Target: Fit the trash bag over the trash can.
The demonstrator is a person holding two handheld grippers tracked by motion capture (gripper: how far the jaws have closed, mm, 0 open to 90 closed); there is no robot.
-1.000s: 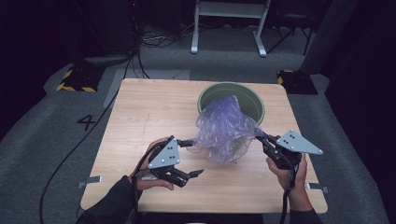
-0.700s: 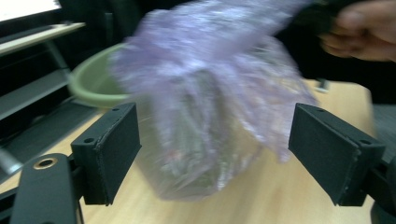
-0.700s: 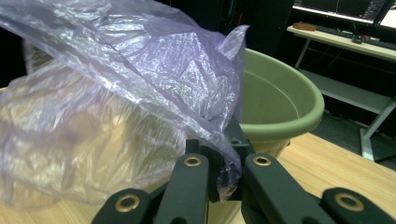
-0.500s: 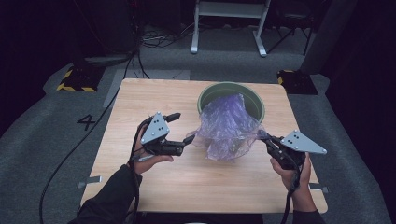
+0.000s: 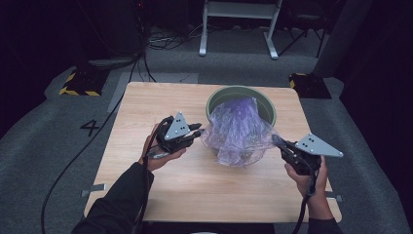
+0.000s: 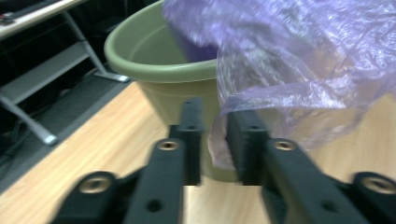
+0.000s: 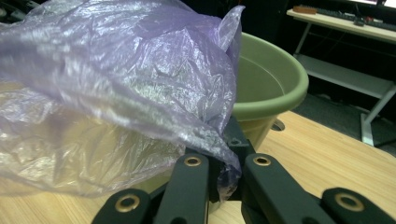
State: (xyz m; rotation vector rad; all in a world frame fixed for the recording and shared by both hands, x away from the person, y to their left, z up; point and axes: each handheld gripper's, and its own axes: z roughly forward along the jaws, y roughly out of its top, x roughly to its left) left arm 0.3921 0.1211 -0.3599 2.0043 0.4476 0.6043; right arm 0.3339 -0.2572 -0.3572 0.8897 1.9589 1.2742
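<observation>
A crumpled purple plastic bag [image 5: 238, 129] lies over the front rim of a green pot [image 5: 216, 97] on the wooden table [image 5: 146, 102]. My right gripper [image 5: 275, 140] is shut on the bag's right edge; in the right gripper view the film [image 7: 116, 84] bunches between its jaws [image 7: 224, 154], in front of the pot [image 7: 275, 79]. My left gripper [image 5: 198, 130] is at the bag's left edge. Its jaws [image 6: 217, 112] have just been closing and stand a narrow gap apart, with the hanging edge of the bag [image 6: 303, 56] between them, before the pot [image 6: 154, 51].
Bare table top lies to the left of the pot and along the front edge. Beyond the table are a grey floor with cables [image 5: 156, 41], a white metal stand [image 5: 238, 22] and a yellow-black striped block [image 5: 78, 85].
My left gripper has moved right and away from the front edge, up to the bag's left side, and its jaws have narrowed. The right gripper has kept its place and its hold.
</observation>
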